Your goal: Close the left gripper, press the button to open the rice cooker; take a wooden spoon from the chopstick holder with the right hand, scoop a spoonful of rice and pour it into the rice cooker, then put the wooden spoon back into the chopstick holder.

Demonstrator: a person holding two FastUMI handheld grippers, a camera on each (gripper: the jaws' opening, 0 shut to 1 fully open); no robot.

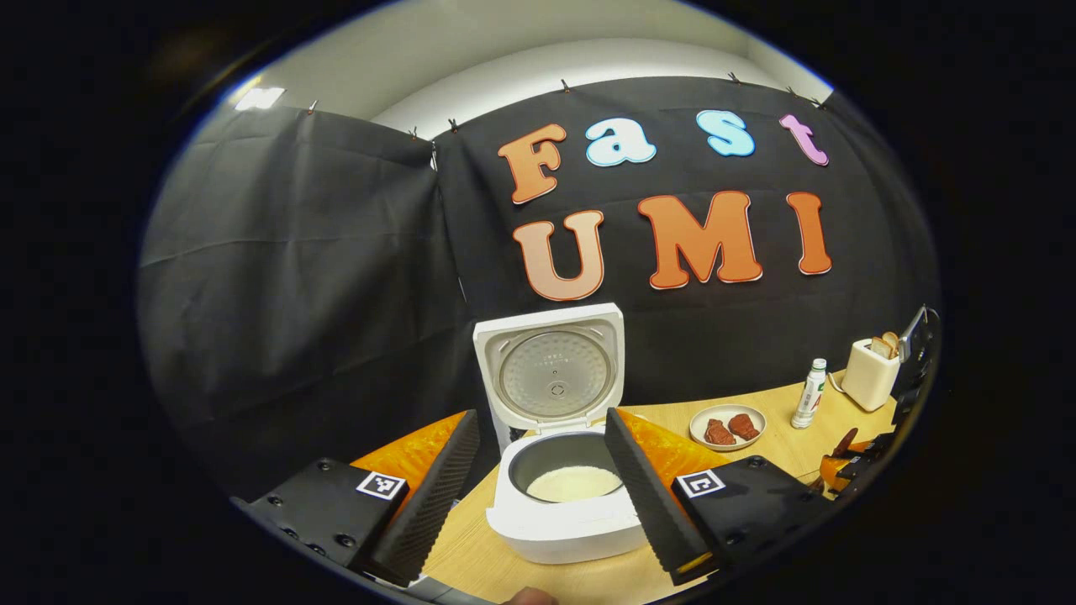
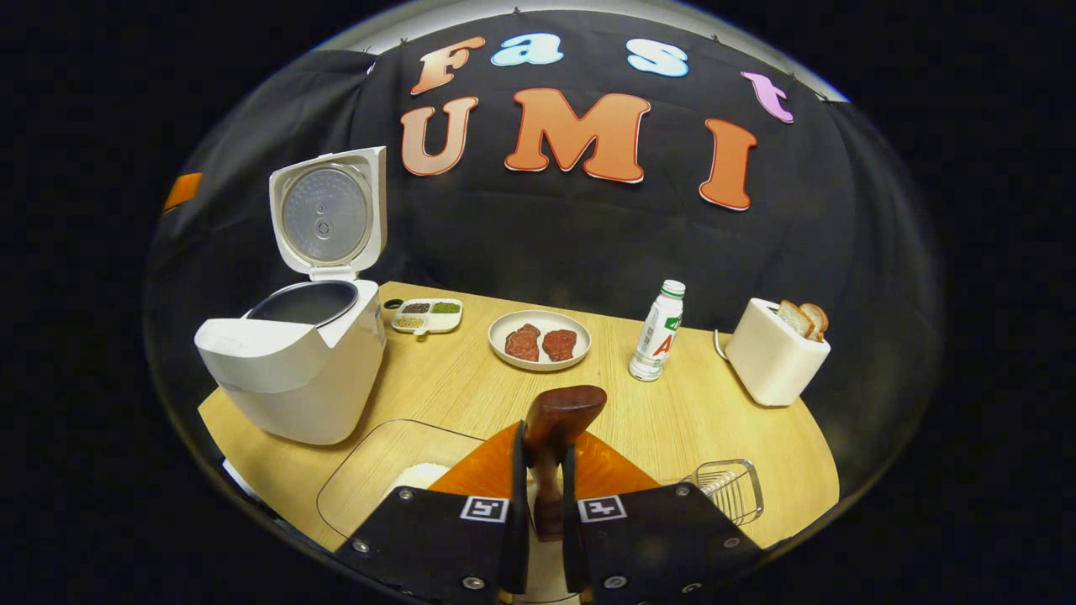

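Note:
The white rice cooker (image 1: 572,521) stands open with its lid (image 1: 555,370) upright and white rice (image 1: 574,483) in the inner pot. My left gripper (image 1: 540,418) is open, its fingers spread to either side of the cooker just in front of it. In the right gripper view the cooker (image 2: 294,370) is at the left. My right gripper (image 2: 544,441) is shut on the handle of a dark wooden spoon (image 2: 565,410), held above the table. No rice is visible on the spoon bowl. A glass container of rice (image 2: 395,475) lies below left, and the wire chopstick holder (image 2: 730,489) below right.
On the round wooden table (image 2: 471,386) are a divided condiment tray (image 2: 427,315), a plate (image 2: 580,351) with two pieces of meat, a small bottle (image 2: 658,332) and a white toaster (image 2: 769,353) holding bread. The black cloth wall runs close behind.

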